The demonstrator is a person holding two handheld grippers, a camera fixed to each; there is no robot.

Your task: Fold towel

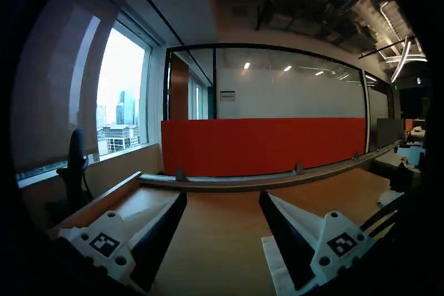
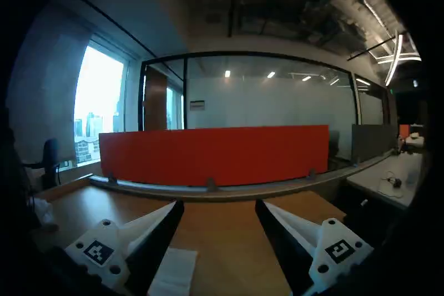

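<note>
- Hovering over the wooden desk, the left gripper is spread, with the white towel at 5 o'clock.
- Right gripper spread too, towel at 7 o'clock.

In the left gripper view we look across a desk. The towel lies on it at the lower right, partly under the right-hand finger of the left gripper. A partition panel stands along the desk's far edge, with a glass wall behind it and a window and a chair to the left. In the right gripper view we find the towel on the desk, just beside the left-hand finger of the right gripper. Another desk lies off to the right.
</note>
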